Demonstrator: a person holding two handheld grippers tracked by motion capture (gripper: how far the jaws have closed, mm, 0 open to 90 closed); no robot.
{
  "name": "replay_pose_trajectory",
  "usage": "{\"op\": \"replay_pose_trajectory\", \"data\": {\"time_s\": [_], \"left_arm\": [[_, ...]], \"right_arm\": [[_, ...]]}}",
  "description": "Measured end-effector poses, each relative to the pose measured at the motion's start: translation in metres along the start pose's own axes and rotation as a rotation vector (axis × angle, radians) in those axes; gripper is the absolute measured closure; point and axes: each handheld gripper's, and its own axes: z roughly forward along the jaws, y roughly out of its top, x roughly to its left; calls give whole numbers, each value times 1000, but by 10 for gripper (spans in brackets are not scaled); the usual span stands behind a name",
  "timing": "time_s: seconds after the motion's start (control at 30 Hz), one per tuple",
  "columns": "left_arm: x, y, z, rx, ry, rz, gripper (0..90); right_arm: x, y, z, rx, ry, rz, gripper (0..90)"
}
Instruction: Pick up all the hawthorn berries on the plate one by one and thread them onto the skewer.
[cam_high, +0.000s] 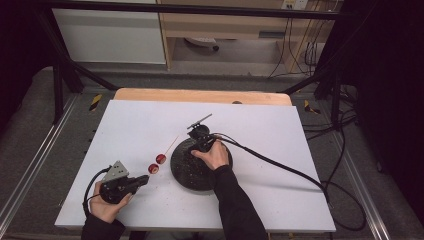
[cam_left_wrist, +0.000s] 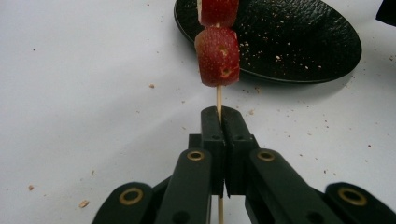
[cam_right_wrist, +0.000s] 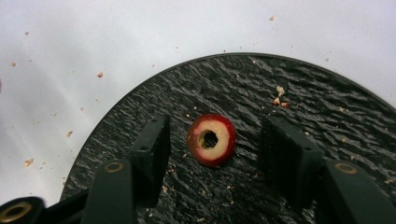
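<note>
Left gripper (cam_left_wrist: 219, 122) clamped on skewer (cam_left_wrist: 218, 98) bearing two red fruit pieces (cam_left_wrist: 218, 56) ahead, right gripper (cam_right_wrist: 212, 149) over black plate (cam_right_wrist: 289, 88), jaws apart, seemingly untouching, around cored fruit slice (cam_right_wrist: 211, 140)

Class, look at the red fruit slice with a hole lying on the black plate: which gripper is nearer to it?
Right. The right gripper hangs over the plate with its fingers either side of the slice, not touching it. The left gripper is off the plate, clamping a skewer.

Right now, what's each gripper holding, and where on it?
Left gripper clamps the skewer on its bare end below the fruit pieces. Right gripper holds nothing, jaws straddling the slice.
</note>
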Motion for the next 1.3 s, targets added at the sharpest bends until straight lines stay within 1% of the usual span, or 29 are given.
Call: {"op": "replay_pose_trajectory", "data": {"time_s": [0.17,0.23,0.33,0.37,0.53,0.93,1.07,1.3], "left_arm": [[0,0,0,0,0,1,884],[0,0,0,-1,0,0,884],[0,0,0,-1,0,0,884],[0,0,0,-1,0,0,884],[0,0,0,0,1,1,884],[0,0,0,0,4,3,884],[-1,0,0,-1,4,5,884],[-2,1,0,-1,6,10,884]], "right_arm": [[-3,0,5,12,11,21,530],[-3,0,6,19,16,43,551],[-3,0,8,24,24,48,572],[-3,0,8,22,30,57,578],[-4,0,9,37,29,61,619],[-5,1,8,38,39,80,630],[-3,1,3,31,42,87,631],[1,0,-9,-4,49,82,633]]}}
